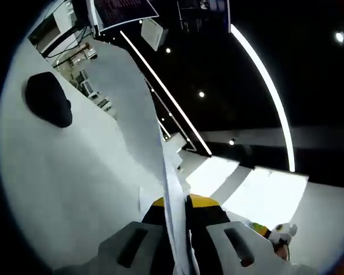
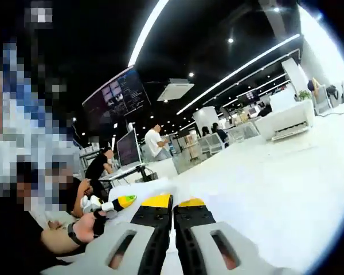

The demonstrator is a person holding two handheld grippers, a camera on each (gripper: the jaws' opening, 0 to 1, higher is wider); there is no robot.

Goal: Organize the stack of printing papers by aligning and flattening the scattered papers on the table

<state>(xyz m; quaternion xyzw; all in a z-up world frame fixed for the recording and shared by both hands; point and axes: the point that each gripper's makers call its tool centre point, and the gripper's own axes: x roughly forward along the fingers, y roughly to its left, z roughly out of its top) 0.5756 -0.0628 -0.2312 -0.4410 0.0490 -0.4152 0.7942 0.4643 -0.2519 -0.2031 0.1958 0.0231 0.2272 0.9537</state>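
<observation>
Left gripper (image 1: pixel 178 229): jaws closed on upright papers (image 1: pixel 135 123). Right gripper (image 2: pixel 173 213): jaws pressed together, thin white edge between, above worktop (image 2: pixel 275 177).

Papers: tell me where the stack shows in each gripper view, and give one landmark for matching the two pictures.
Left gripper view: the papers stand edge-on, clamped in the left gripper, running from bottom centre to upper left.
Right gripper view: a thin white sliver, apparently the papers, sits between the right gripper's shut jaws at bottom centre.
Shared landmark: the dark overhead screen.
</observation>
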